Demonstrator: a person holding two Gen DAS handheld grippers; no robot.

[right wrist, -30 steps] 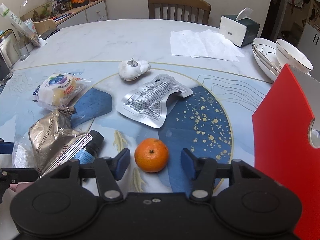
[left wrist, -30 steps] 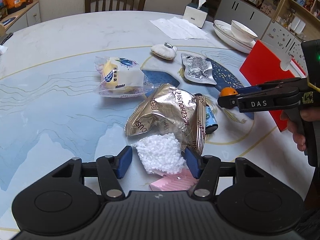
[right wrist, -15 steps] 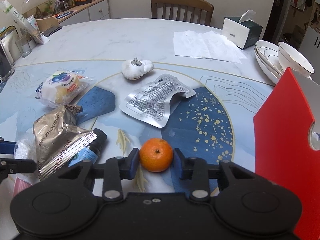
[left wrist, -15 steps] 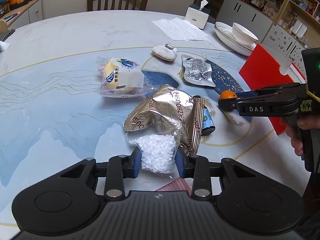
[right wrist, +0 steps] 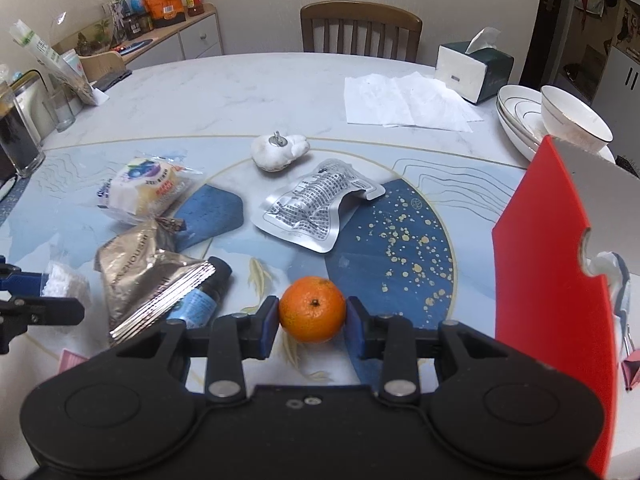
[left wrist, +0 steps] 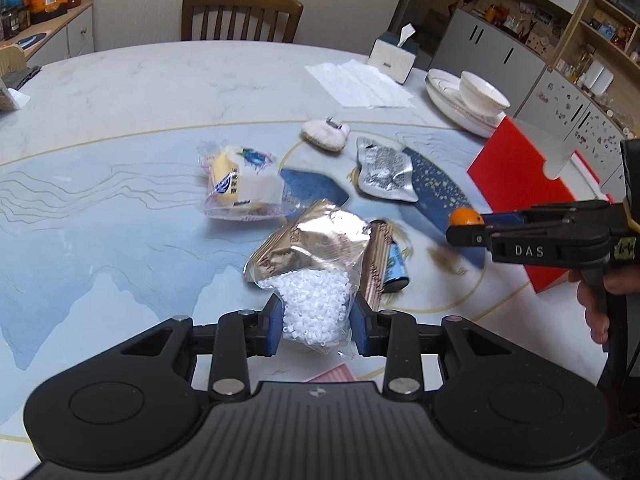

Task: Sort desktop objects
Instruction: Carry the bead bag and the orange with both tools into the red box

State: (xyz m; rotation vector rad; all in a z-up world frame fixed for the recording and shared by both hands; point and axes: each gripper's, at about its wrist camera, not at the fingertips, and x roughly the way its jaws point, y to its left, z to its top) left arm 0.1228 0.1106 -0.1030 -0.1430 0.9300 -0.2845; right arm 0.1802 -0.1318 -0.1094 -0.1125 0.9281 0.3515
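Observation:
My left gripper [left wrist: 316, 322] is shut on a clear bag of white beads [left wrist: 314, 304] and holds it lifted above the table. My right gripper [right wrist: 312, 322] is shut on an orange [right wrist: 312, 309], also lifted; it also shows in the left wrist view [left wrist: 464, 217]. On the table lie a gold foil bag [right wrist: 148, 264], a dark bottle with a blue label [right wrist: 202, 296], a wrapped cake [right wrist: 142, 188], a silver pouch [right wrist: 320, 204] and a white plush charm [right wrist: 278, 150].
A red and white box [right wrist: 556, 280] stands at the right. Stacked plates and a bowl [right wrist: 560, 120], a tissue box [right wrist: 472, 68] and paper sheets [right wrist: 404, 100] sit at the back right. A pink item [left wrist: 332, 374] lies under my left gripper.
Both grippers closed, the left on the bead bag and the right on the orange. Both now hold their objects raised off the table.

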